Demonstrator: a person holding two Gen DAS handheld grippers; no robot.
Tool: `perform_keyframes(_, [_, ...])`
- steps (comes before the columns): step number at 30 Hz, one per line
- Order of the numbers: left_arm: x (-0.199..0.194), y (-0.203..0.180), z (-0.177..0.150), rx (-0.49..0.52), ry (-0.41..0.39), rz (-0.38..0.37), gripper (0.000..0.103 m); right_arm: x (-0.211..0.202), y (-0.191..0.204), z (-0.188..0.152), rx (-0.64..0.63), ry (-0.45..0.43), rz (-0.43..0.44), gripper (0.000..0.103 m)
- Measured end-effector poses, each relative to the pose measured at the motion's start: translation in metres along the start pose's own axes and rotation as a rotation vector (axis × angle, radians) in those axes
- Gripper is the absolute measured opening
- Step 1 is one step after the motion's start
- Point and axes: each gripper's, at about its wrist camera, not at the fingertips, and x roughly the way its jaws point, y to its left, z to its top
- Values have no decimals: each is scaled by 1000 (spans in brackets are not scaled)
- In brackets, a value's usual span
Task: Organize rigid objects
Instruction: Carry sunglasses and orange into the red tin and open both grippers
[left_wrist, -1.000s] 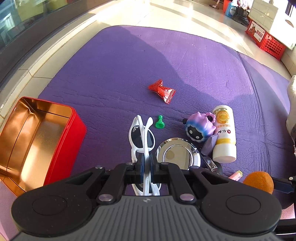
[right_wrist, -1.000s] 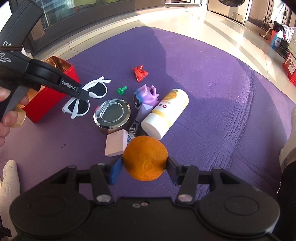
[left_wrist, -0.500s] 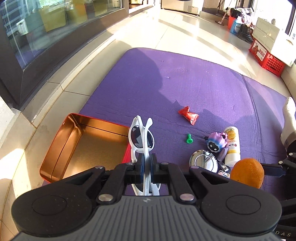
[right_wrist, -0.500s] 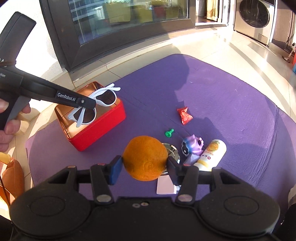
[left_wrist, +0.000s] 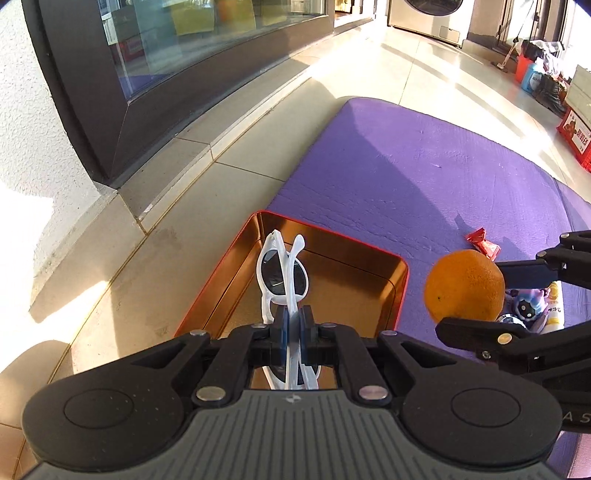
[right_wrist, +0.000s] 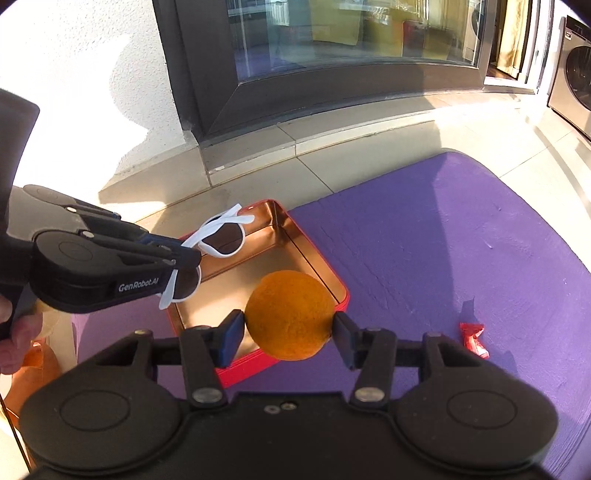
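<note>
I held the left gripper (left_wrist: 291, 328) with its jaws clamped on the white sunglasses (left_wrist: 282, 273), above the open red tin (right_wrist: 334, 280), apparently for release inside. The right gripper (right_wrist: 288, 328) squeezed the orange (right_wrist: 290, 314) over the tin's near corner. Nothing lay in the tin.

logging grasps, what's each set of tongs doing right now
left tongs: closed on the white sunglasses.
right tongs: closed on the orange.

Sunglasses (left_wrist: 284, 277) lower lens behind left hand-held gripper (left_wrist: 293, 328); bottle (left_wrist: 554, 306) mostly hidden behind purple toy (left_wrist: 528, 304).
</note>
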Motion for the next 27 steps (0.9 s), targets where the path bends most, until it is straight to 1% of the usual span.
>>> perform_keyframes(3, [28, 17, -7, -37, 43, 38, 6, 30, 1, 9, -9, 15, 0, 51])
perform_keyframes(5, [43, 25, -8, -35, 56, 79, 6, 50, 0, 12, -4, 47, -3, 51])
perform_keyframes(8, [56, 34, -10, -52, 47, 67, 6, 76, 0, 13, -13, 87, -4, 51])
perform_keyframes(12, [70, 35, -12, -44, 57, 57, 6, 97, 5, 6, -41, 139, -12, 51])
perform_keyframes(17, [82, 39, -22, -60, 80, 37, 6, 113, 12, -1, -81, 170, -34, 51])
perform_keyframes(23, [83, 37, -26, -64, 81, 10, 6, 122, 25, 3, -108, 168, -78, 51])
perform_keyframes(27, [79, 34, -27, -67, 86, 2, 6, 118, 23, 4, -109, 162, -76, 56])
